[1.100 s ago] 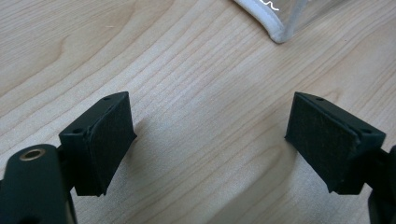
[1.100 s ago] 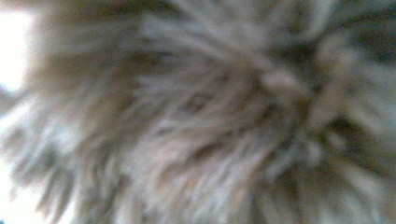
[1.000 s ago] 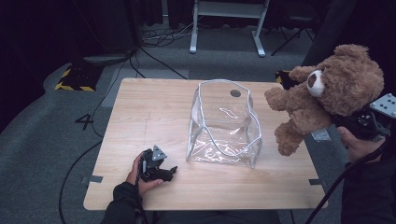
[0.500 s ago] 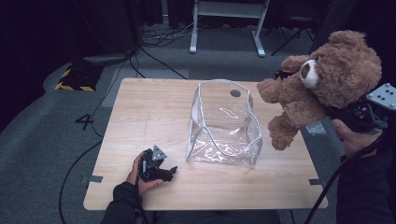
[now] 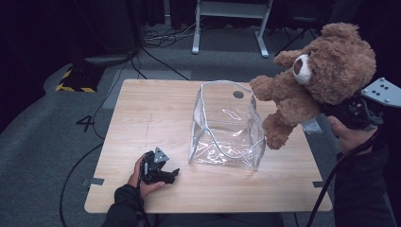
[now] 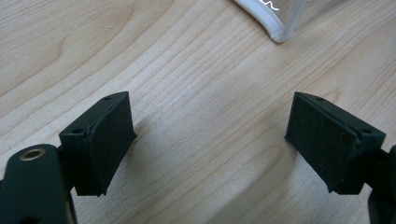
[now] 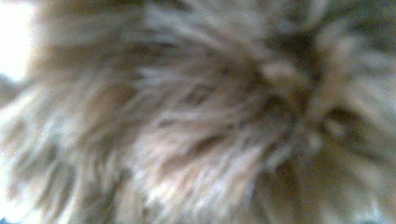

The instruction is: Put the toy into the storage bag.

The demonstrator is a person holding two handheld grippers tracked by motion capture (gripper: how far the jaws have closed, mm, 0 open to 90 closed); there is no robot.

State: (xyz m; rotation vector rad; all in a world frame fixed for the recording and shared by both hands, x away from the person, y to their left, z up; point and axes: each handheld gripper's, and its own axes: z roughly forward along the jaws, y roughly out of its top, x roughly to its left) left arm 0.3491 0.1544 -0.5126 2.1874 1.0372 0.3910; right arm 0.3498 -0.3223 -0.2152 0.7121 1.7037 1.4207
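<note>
right gripper (image 5: 341,112) holds teddy bear (image 5: 321,78) beside clear bag (image 5: 226,125).

a "4" on the floor (image 5: 86,124)

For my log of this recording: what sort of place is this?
Probably a studio or lab set up for recording, not a home: a lone wooden table on grey carpet, cables trailing over the floor, dark drapes behind, and hazard tape beside a floor number.
</note>
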